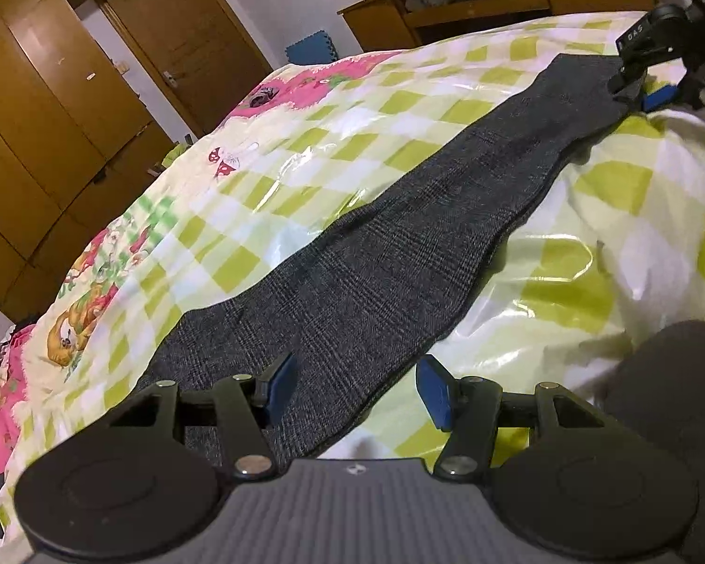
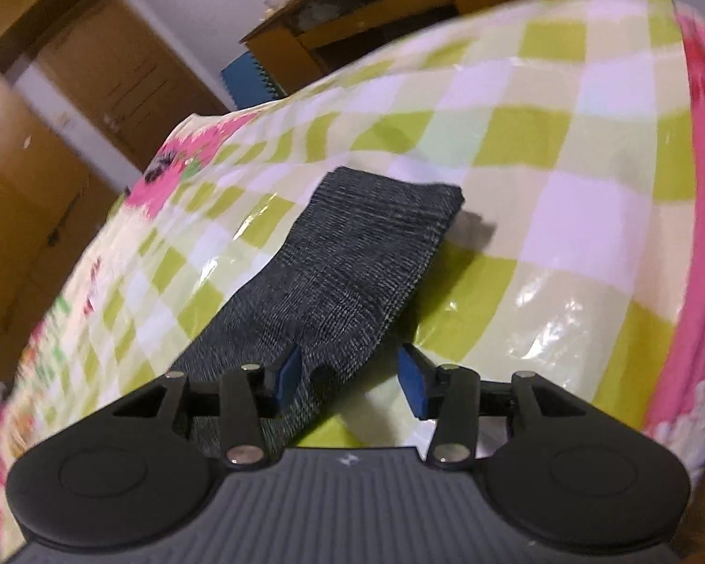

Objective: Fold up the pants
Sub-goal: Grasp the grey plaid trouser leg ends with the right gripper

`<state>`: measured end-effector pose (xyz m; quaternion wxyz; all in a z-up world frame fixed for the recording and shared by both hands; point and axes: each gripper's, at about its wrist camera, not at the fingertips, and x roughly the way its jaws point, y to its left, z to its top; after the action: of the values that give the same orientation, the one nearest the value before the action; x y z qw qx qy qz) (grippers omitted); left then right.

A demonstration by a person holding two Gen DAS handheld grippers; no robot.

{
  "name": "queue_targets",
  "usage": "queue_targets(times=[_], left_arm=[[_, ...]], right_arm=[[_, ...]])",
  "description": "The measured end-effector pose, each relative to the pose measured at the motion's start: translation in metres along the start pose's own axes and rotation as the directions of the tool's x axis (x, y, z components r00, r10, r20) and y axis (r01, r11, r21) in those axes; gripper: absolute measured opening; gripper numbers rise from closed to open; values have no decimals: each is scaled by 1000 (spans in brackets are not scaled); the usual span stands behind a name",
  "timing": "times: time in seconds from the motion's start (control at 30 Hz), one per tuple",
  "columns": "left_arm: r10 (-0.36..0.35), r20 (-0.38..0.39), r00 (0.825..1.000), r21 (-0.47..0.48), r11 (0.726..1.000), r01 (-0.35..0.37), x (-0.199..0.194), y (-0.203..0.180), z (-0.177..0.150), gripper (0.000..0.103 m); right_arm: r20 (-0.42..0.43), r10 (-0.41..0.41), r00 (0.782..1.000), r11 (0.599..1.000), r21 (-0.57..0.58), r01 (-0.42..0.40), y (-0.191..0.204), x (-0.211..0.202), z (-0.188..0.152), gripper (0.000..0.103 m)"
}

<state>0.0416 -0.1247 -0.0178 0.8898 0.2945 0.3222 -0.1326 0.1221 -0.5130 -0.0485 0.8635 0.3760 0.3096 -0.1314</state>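
Dark grey checked pants [image 1: 399, 244] lie stretched in a long strip across a bed sheet [image 1: 493, 94] of green and white checks under glossy plastic. My left gripper [image 1: 358, 390] is open at the near end, and the cloth's right edge runs between its blue pads [image 1: 282, 387] without being pinched. At the far end sits my right gripper [image 1: 641, 91], by the leg hem. In the right wrist view, my right gripper [image 2: 350, 378] is open; the pants [image 2: 362, 254] lie slack beside its left pad [image 2: 289, 376], and the hem rests flat.
Wooden wardrobes [image 1: 47, 94] and a door [image 1: 178, 47] stand beyond the bed's left side. A wooden desk [image 1: 470, 0] and a blue foam mat [image 1: 310, 49] are at the back. Crumpled white bedding [image 1: 681, 150] and a dark rounded shape [image 1: 681, 376] lie to the right.
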Motion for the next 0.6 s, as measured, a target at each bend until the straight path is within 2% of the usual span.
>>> queue_targets(times=[0.33,0.5,0.6], left_arm=[[-21,-12,1000,10,1000,22,15,-9,18,70],[-32,-16,999,28,999,33,25,-16,29,70],[-31,-11,999,36,999,31,26,-18,34,70]], right_arm=[[37,110,993,983,145,-114,-18,22,18,50],[46,113,993,988,98,-117,-13,28,18,51],[57,122,991,983,130,-129,-14,31,20,51]])
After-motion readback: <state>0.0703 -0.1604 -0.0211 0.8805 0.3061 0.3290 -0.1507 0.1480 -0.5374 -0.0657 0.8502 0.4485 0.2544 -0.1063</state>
